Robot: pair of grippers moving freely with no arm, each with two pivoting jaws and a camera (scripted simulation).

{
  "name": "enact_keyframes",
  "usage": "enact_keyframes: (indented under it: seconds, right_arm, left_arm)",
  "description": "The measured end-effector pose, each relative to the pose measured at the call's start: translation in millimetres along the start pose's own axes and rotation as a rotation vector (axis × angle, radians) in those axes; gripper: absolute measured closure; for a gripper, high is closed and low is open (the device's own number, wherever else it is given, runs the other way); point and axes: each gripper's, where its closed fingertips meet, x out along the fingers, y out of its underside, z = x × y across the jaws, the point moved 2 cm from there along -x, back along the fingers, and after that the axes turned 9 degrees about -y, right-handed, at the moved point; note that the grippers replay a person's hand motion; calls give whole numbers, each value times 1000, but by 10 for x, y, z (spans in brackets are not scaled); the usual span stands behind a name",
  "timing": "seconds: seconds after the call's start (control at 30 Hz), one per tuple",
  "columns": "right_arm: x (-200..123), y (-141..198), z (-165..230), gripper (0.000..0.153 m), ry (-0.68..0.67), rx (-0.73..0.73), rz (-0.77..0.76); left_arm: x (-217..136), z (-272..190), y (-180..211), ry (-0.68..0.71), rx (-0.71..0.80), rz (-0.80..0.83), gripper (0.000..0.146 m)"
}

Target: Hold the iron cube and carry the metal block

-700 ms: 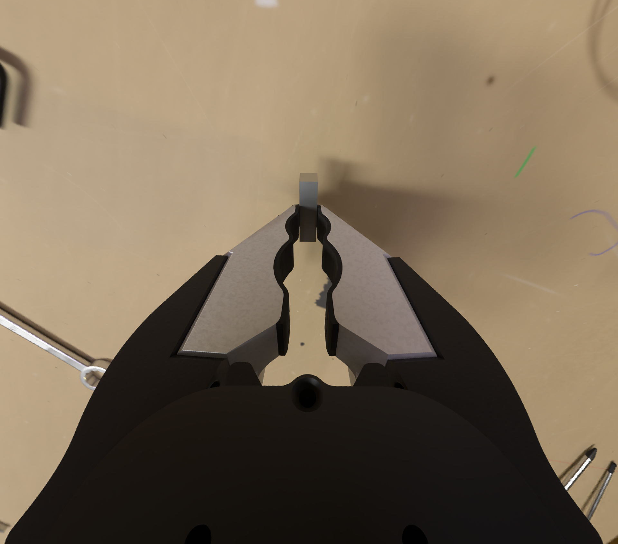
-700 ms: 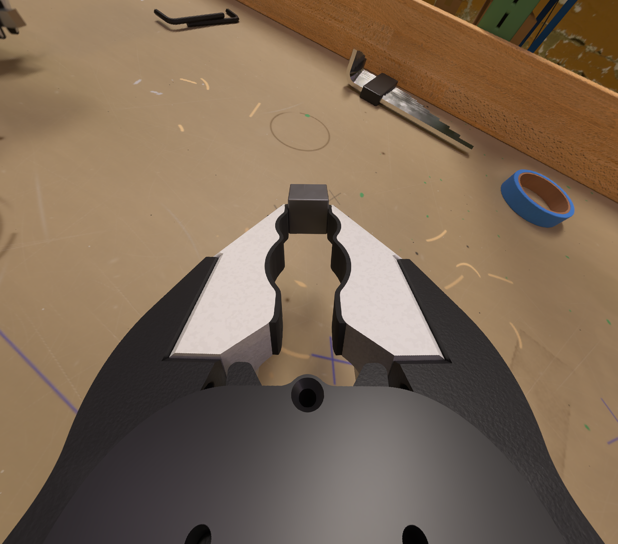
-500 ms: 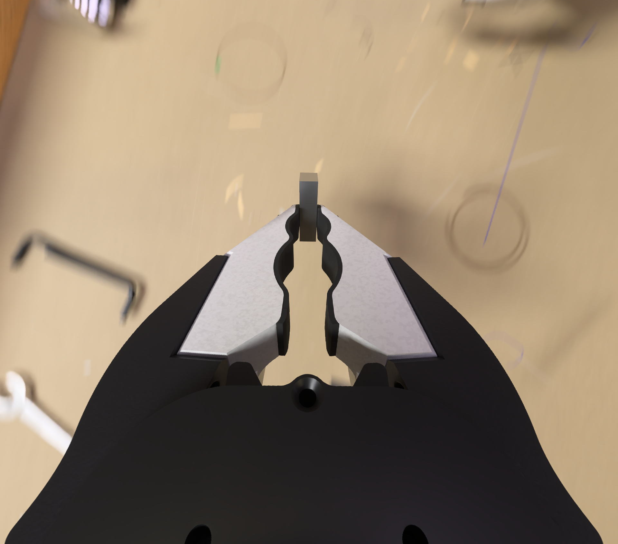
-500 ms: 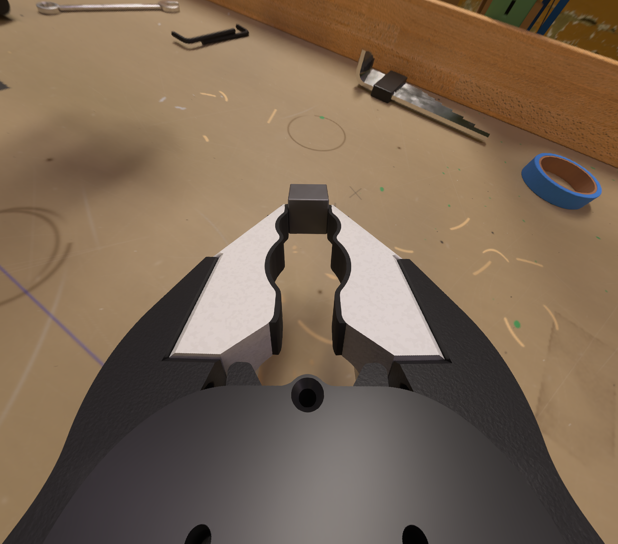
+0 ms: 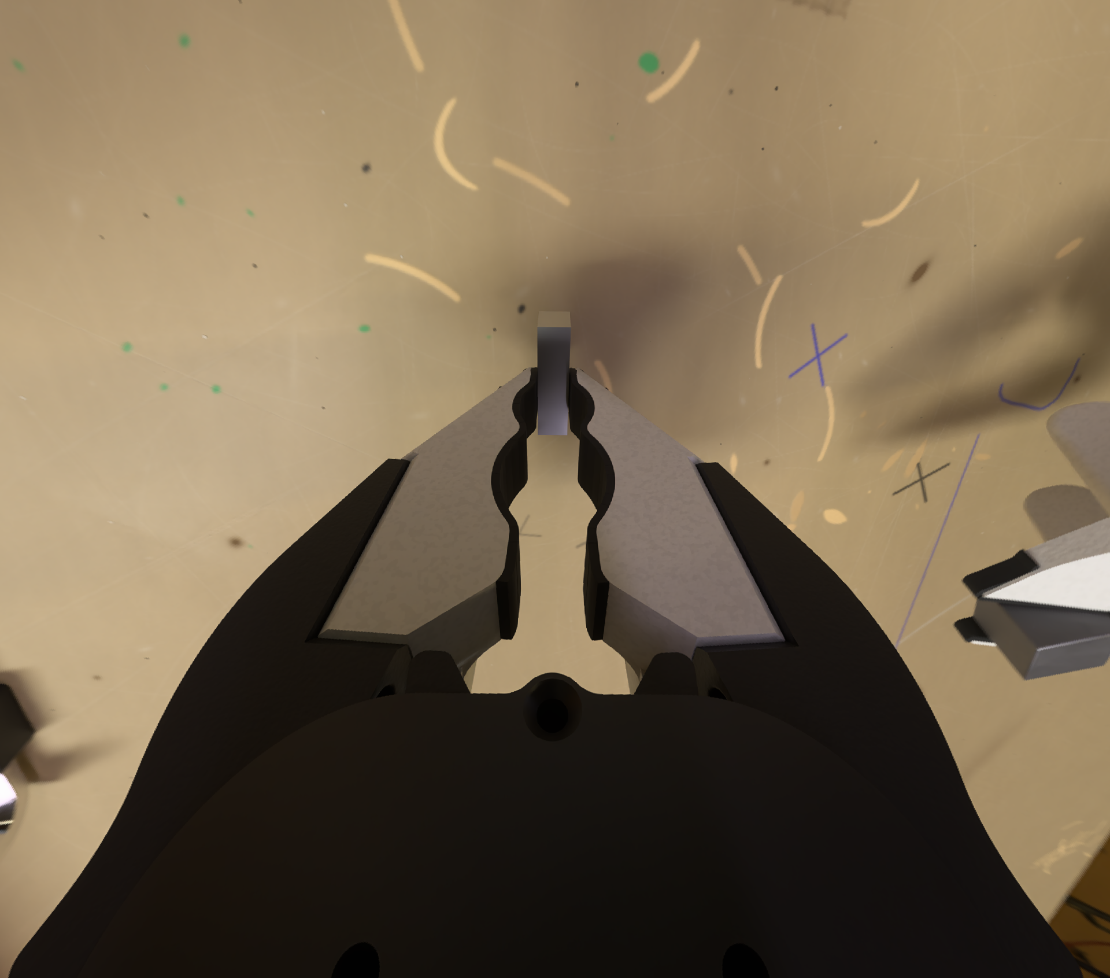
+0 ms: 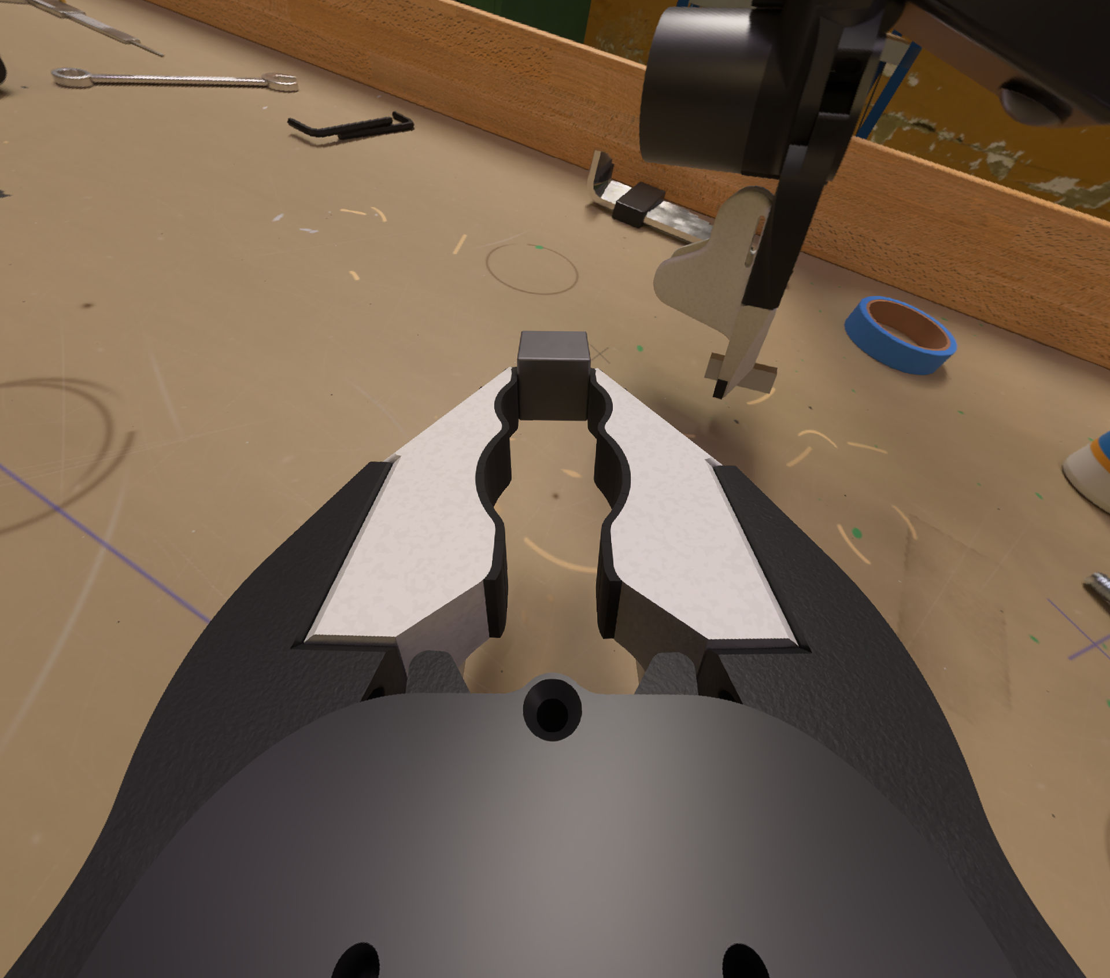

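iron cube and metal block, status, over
Right gripper shut on iron cube, off the bench. Left gripper shut on thin metal block, airborne beside it. Blue tape roll far right, path clear.

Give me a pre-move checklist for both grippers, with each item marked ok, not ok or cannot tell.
1. Right gripper shut on the iron cube: ok.
2. Left gripper shut on the thin metal block: ok.
3. Metal block clear of the bench: ok, seen lifted in the right wrist view.
4. Iron cube on the bench or lifted: cannot tell.
5. Grippers apart, not touching: ok, but close.
6. Blue tape roll out of the way: ok.
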Motion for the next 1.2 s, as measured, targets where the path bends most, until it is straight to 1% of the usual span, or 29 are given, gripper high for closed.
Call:
enact_keyframes:
  seconds: [0.1,0.17,0.43,0.63,0.97,1.2]
  right_arm:
    - [25,25,18,131,-20,4,12]
    - [30,29,31,131,-31,7,13]
    - [29,50,24,131,-47,39,14]
    - [45,66,43,131,-52,25,28]
    - [59,85,60,131,-59,20,40]
    - [65,96,68,131,-61,16,48]
  left_arm:
    - [54,16,41,-17,-63,49,137]
    - [76,36,60,-29,-77,70,137]
    - [88,25,49,-61,-5,95,137]
    - [93,29,37,-48,-24,95,137]
    - [96,24,33,-68,-15,106,137]
    - [97,23,31,-76,-50,106,137]
